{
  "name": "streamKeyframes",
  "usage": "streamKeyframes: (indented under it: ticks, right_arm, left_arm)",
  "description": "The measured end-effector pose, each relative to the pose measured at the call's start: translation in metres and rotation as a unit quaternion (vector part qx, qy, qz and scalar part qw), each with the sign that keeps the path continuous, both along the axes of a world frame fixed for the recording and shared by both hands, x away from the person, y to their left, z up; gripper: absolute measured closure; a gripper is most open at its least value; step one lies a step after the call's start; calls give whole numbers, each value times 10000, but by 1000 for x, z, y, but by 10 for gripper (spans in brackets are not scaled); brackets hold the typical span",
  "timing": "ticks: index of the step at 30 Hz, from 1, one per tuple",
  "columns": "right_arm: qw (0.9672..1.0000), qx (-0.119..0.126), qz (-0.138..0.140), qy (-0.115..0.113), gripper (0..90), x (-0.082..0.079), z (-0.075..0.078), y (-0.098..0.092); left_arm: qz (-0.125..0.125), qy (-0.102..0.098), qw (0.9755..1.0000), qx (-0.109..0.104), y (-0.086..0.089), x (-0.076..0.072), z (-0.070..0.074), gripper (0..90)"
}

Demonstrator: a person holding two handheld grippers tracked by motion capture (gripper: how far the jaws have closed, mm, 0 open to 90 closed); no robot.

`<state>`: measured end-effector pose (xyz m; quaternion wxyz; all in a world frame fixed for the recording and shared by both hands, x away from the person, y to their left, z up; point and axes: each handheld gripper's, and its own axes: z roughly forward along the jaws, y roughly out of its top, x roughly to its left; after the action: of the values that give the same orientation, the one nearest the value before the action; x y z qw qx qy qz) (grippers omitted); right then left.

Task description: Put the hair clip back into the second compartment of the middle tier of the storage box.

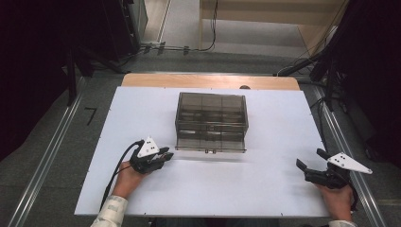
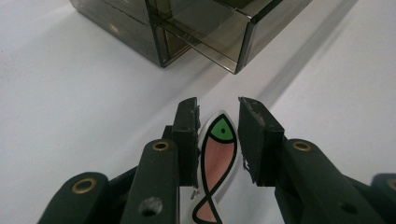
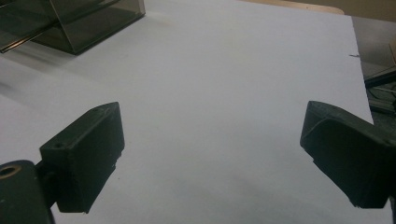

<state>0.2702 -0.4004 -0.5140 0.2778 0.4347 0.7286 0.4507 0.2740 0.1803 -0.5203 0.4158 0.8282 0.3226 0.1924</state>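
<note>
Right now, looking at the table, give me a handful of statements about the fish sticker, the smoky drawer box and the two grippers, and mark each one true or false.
1. A fish sticker with a green head lies between the jaws of the left gripper. True.
2. The right gripper is clamped on the fish sticker. False: its jaws stand wide apart with nothing between them.
3. The smoky drawer box stands on the white table, beyond both grippers. True.
4. The fish sticker's body is blue. False: it is pink with a black outline.
5. The left gripper is inside the drawer box. False: it is in front of the box, near its left corner.
</note>
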Motion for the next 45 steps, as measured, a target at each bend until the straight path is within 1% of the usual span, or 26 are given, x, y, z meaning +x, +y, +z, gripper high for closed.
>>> streamKeyframes:
  ticks: [3, 6, 8, 11, 12, 13, 16, 19, 21, 23, 26, 33, 39, 41, 45]
  right_arm:
    - [10000, 3, 1, -1, 50, 0, 0, 0]
    - [10000, 2, 0, 0, 50, 0, 0, 0]
    - [10000, 1, -7, 3, 50, 0, 0, 0]
    - [10000, -1, -8, 3, 50, 0, 0, 0]
    - [10000, -1, -6, 1, 50, 0, 0, 0]
    - [10000, 0, -5, -1, 50, 0, 0, 0]
    - [10000, 2, -4, -2, 50, 0, 0, 0]
    - [10000, -2, -3, -1, 50, -1, 0, 0]
    - [10000, 0, 0, 0, 50, -1, 0, 0]
    - [10000, 2, 3, 1, 50, -1, 0, 0]
    - [10000, 3, 1, 2, 50, -1, 0, 0]
    - [10000, -5, 0, -6, 50, -1, 0, 0]
    - [10000, -9, 3, -18, 50, -1, 0, 0]
    - [10000, -9, 3, -23, 50, -1, 0, 0]
    - [10000, -16, 7, -31, 50, -1, 0, 0]
  left_arm:
    - [5, -10, 10000, -10, 0, 0, 0, 704]
    - [20, 19, 10000, 27, 0, 1, 0, 707]
    - [40, 106, 9999, 48, 0, 3, -1, 709]
    - [71, 271, 9996, 23, 1, 6, -2, 711]
    - [90, 350, 9993, 22, 0, 7, -2, 711]
    - [75, 442, 9990, 65, 0, 8, -2, 712]
    - [97, 627, 9979, -130, 4, 11, -2, 710]
    - [112, 630, 9979, -139, 4, 11, -2, 704]
    - [89, 656, 9976, -182, 5, 11, -2, 693]
    - [93, 632, 9978, -175, 4, 10, -2, 683]
    - [56, 597, 9982, -92, 3, 9, -2, 663]
    - [21, 595, 9982, -100, 5, 6, -2, 654]
    - [22, 562, 9984, -64, 6, 3, -3, 655]
    - [12, 549, 9985, -6, 6, 2, -2, 655]
    - [18, 529, 9986, 1, 7, 1, -3, 656]
